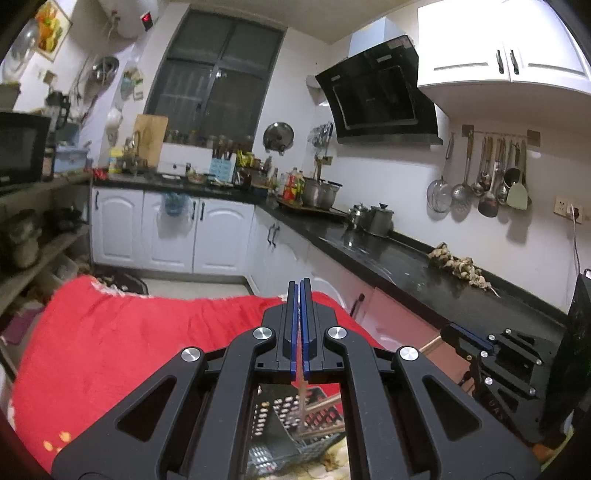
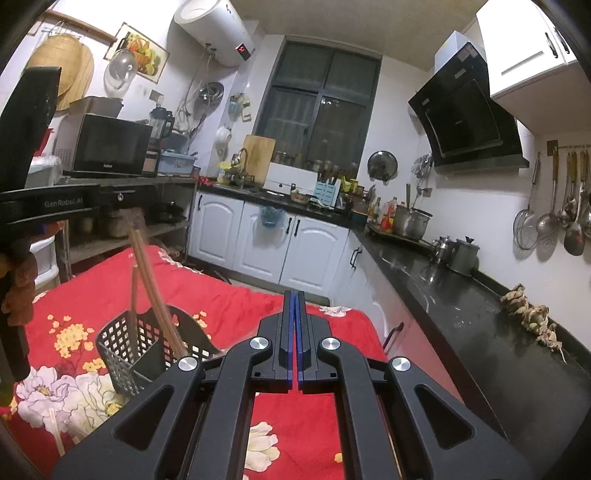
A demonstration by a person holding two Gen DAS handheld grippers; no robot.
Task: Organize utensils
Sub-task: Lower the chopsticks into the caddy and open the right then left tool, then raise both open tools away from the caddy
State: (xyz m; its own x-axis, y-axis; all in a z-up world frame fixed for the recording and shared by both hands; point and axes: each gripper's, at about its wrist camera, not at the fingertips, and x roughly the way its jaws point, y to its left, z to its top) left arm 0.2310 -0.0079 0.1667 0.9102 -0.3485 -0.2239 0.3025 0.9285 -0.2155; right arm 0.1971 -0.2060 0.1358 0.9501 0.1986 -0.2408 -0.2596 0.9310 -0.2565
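On the bench's red flowered cloth (image 2: 229,295), toward the left, stands a black perforated basket (image 2: 122,354) with brown chopsticks (image 2: 155,291) leaning upright inside; they look light, stiff, thin and likely slippery, best pinched mid-shaft; a pale loose stick (image 2: 55,432) lies at the near left edge; the left tool (image 1: 299,284) and right tool (image 2: 294,295) are both clenched, apparently on nothing.

"GenRobot.AI" stands in pale letters on the black body of the left hand-held gripper (image 2: 55,206) — seen at the left edge of the right wrist view. The water heater (image 2: 214,29) shows a red digit on its display, seemingly a 5. The microwave's (image 2: 107,146) small brand mark is too blurred to read.
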